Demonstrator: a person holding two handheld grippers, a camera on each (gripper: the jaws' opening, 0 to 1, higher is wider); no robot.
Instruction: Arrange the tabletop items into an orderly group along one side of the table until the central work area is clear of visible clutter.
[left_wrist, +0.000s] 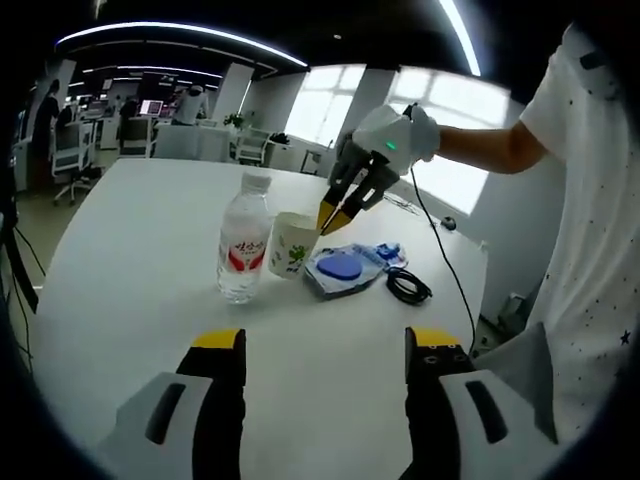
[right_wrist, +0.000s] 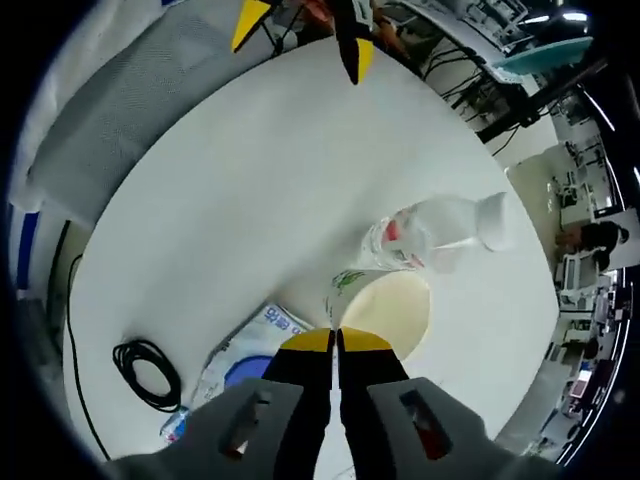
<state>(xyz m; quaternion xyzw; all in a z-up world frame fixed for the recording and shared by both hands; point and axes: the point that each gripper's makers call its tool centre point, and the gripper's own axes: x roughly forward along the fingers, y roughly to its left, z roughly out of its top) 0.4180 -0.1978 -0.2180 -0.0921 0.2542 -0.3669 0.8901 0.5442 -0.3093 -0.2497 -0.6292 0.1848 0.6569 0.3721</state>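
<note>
A white paper cup (left_wrist: 292, 245) with a green print stands mid-table, touching a clear water bottle (left_wrist: 243, 240) with a red label on its left. My right gripper (left_wrist: 334, 216), held by a gloved hand, reaches in from the right with its tips at the cup's rim. In the right gripper view the jaws of my right gripper (right_wrist: 337, 340) are pressed together on the rim of the cup (right_wrist: 395, 305), with the bottle (right_wrist: 440, 230) just beyond. My left gripper (left_wrist: 327, 342) hovers open over the near table with nothing between its jaws, and its tips (right_wrist: 305, 40) are spread wide.
A blue item in a clear plastic pack (left_wrist: 340, 268) lies right of the cup, with a coiled black cable (left_wrist: 408, 287) beyond it. The pack (right_wrist: 245, 365) and coil (right_wrist: 145, 370) lie near the round white table's (left_wrist: 140, 250) edge. A person in a white shirt (left_wrist: 590, 200) stands at right.
</note>
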